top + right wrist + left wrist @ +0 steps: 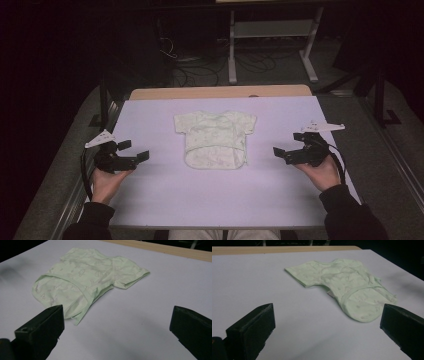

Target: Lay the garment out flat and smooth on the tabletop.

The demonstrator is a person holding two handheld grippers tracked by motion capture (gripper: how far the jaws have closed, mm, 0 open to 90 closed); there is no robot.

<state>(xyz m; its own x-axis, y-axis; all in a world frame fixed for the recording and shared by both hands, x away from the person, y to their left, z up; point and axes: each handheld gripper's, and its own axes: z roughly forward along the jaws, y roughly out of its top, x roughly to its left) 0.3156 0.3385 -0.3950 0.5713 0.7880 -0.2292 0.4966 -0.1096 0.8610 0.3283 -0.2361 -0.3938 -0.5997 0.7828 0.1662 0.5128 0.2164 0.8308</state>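
A small pale green baby bodysuit (216, 138) lies flat on the white table cover (210, 200), neck toward the far edge, its lower part folded up. My left gripper (134, 150) hovers at the table's left edge, open and holding nothing, with the garment (342, 285) ahead and to the right of its jaws. Over at the right, my right gripper (287, 146) is open as well, with nothing in it; the bodysuit (85, 280) lies ahead and to the left of its jaws. Both grippers stay apart from the cloth.
A wooden strip (220, 92) of tabletop runs along the far edge beyond the cover. Past the table, a white metal frame (272, 45) and loose cables (200, 67) sit on the dark floor. Bare cover lies in front of the garment.
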